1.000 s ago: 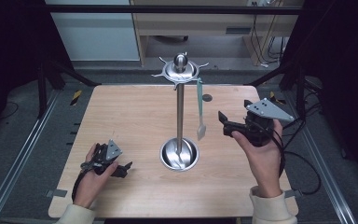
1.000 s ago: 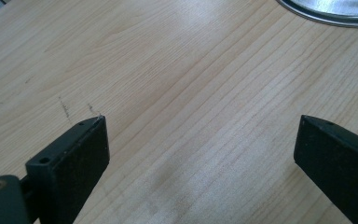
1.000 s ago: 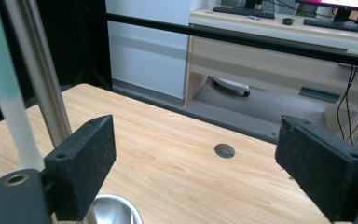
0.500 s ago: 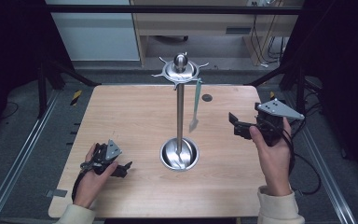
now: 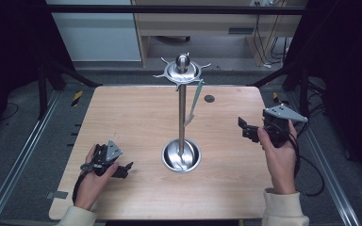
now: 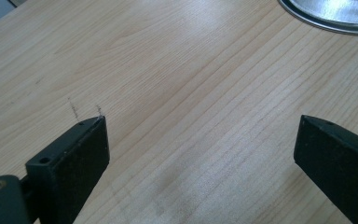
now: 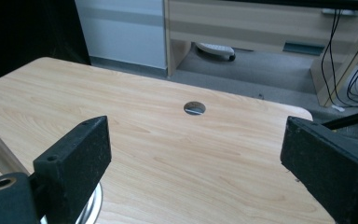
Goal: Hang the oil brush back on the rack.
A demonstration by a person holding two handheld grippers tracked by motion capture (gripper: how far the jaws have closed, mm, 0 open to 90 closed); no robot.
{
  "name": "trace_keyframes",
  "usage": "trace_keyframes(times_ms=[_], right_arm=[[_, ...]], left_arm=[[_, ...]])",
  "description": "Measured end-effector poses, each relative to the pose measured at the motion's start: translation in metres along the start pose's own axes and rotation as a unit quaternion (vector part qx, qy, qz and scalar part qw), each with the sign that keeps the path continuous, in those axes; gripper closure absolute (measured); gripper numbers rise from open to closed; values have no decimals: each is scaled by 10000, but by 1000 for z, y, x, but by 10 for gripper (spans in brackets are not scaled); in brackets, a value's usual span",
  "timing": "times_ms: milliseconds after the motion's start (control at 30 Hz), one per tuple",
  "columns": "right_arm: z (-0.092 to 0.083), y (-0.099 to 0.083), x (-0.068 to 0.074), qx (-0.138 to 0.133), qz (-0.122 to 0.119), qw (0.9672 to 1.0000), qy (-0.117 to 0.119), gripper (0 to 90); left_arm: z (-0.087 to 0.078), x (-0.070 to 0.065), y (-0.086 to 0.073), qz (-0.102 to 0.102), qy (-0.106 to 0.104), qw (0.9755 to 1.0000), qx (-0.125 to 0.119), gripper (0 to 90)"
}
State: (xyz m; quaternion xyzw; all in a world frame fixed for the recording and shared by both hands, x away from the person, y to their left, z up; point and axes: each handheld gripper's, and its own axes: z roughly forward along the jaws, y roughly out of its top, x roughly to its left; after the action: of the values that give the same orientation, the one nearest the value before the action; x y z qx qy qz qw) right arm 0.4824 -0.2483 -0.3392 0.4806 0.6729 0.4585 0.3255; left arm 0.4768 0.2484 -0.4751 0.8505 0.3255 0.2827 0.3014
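Pale green flat utensil (image 5: 194,101) hangs from the top disc of the tall steel rack (image 5: 182,113) at the middle of the wooden worktop (image 5: 136,122). Its long axis is nearly vertical, its lower end pointing down toward the round base dish (image 5: 182,155). The right hand-held gripper (image 5: 248,130) hovers beside it, wide open and empty. The left hand-held gripper (image 5: 118,168) rests on the worktop, also wide open and empty. I think a sideways bump could swing the utensil off its hook or tip the narrow rack.
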Motion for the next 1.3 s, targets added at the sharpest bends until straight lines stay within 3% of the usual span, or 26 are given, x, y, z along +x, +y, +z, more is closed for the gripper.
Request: trace_keyframes(times_ms=[667, 1300], right_arm=[[28, -33, -13, 475, 124, 9988, 82, 92], [63, -68, 1, 990, -138, 9947, 244, 96]], left_arm=[[0, 1, 0, -23, -9, 10000, -22, 30], [0, 1, 0, -19, -14, 10000, -21, 30]])
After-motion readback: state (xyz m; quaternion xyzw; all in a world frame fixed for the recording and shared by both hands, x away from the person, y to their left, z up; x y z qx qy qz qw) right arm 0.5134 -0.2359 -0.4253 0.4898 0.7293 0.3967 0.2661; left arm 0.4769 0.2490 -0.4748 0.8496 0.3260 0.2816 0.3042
